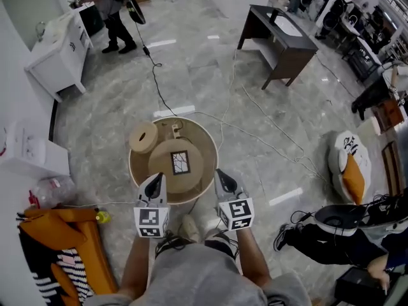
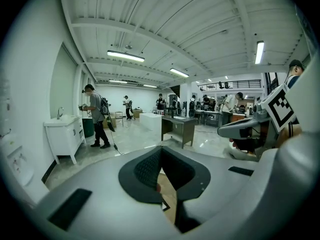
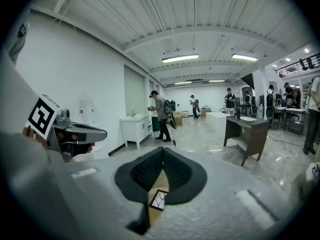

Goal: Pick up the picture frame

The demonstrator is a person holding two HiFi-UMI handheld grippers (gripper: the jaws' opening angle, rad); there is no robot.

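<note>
Grippers nearest the viewer: left gripper (image 1: 155, 180) and right gripper (image 1: 220, 174), both with jaws closed on nothing, at the near rim of the round wooden table (image 1: 133, 169). Just beyond, the picture frame (image 1: 180, 162) lies flat on a raised wooden disc (image 1: 160, 164). Risk: unopened jaws would likely shove the thin frame off the disc, and the 2 converging tools may collide.

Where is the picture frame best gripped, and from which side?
Probably across its two long edges, coming from above: the picture frame seems to lie flat on the round wooden top, so no edge stands free for a grip from the side.
</note>
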